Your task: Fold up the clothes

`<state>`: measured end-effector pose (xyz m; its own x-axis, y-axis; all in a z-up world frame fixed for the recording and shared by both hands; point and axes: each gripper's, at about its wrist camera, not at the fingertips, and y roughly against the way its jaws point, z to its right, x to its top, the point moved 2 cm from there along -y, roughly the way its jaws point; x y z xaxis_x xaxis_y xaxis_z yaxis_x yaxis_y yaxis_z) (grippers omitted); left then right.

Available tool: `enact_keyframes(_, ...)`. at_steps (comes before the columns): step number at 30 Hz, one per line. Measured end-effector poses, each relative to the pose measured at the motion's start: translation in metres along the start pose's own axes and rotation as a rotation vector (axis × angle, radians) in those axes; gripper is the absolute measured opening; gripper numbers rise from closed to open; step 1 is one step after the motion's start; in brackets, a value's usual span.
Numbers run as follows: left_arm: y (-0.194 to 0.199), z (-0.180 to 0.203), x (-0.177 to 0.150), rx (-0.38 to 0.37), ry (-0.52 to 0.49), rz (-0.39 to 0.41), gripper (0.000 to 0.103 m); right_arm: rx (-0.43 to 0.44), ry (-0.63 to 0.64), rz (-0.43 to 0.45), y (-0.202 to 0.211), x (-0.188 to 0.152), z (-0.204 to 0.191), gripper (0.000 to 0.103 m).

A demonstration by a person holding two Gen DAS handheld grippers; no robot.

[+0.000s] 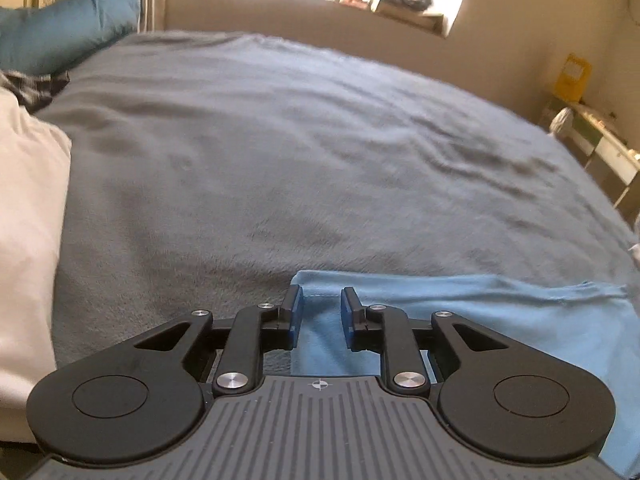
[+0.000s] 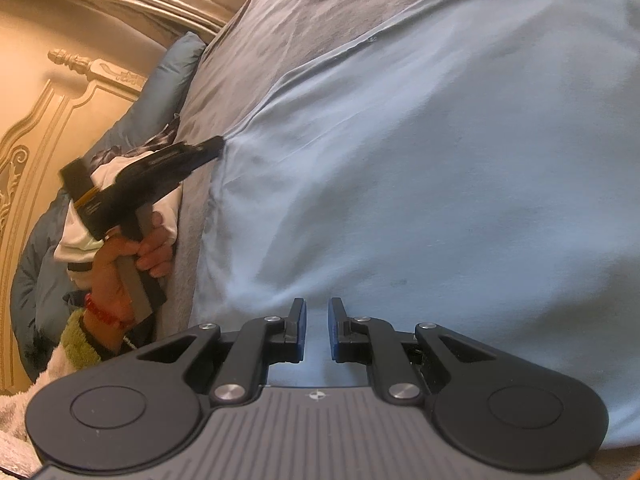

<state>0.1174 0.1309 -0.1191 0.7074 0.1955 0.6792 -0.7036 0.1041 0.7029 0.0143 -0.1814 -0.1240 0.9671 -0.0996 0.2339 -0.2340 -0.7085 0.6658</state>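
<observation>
**Light blue garment spread on grey blanket; both grippers at its edges**

**Work surface.** A grey fleece blanket [image 1: 280,152] covers the bed. A teal padded pillow [image 1: 60,28] lies at the head end, beside a carved cream-and-gold wooden headboard [image 2: 48,120]. A white cloth [image 1: 28,220] lies along the blanket's left side in the left wrist view, with a dark checked fabric [image 1: 32,86] beyond it.

**Task item.** The light blue cotton garment [image 2: 440,180] lies flat on the blanket, spread wide, with a seam line running diagonally across its upper part. In the left wrist view only one corner and an edge strip of it [image 1: 500,312] are visible, at the near side of the blanket.

**Left gripper.** The left gripper [image 1: 320,314] sits at the garment's corner. Its blue-padded fingers [image 1: 295,312] are spread apart with a clear gap; blue fabric lies below the gap, not pinched. In the right wrist view the same tool [image 2: 216,146] has its tip at the garment's edge, where creases radiate from the contact point. The person's left hand [image 2: 132,256] grips its handle; a red bead bracelet [image 2: 106,312] circles the wrist.

**Right gripper.** The right gripper [image 2: 317,330] is low over the garment's near edge. Its fingers stand narrowly apart, with the fabric visible between them; no cloth is clamped.
</observation>
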Motion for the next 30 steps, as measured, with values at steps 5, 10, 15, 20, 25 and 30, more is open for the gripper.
enact_keyframes(5,0.008,-0.012,0.000,0.014,0.078,-0.001,0.025,-0.017,0.001,0.015,0.002,0.000,-0.003,0.012)
enact_keyframes(10,0.031,0.004,-0.005,-0.001,0.035,-0.073,0.033,-0.095,0.093,0.031,-0.001,0.001,-0.017,0.012)
enact_keyframes(15,0.046,0.029,-0.027,0.012,-0.023,-0.166,0.043,-0.212,0.355,0.112,-0.004,-0.007,-0.057,0.013)
enact_keyframes(20,0.054,0.042,-0.048,0.042,-0.072,-0.211,0.044,-0.282,0.635,0.359,0.012,-0.020,-0.101,0.013)
enact_keyframes(25,0.058,0.045,-0.056,0.086,-0.095,-0.216,0.049,-0.235,0.688,0.472,0.023,-0.025,-0.117,0.032)
enact_keyframes(30,0.063,0.049,-0.059,0.127,-0.124,-0.213,0.051,-0.148,0.600,0.444,0.027,-0.019,-0.115,0.033)
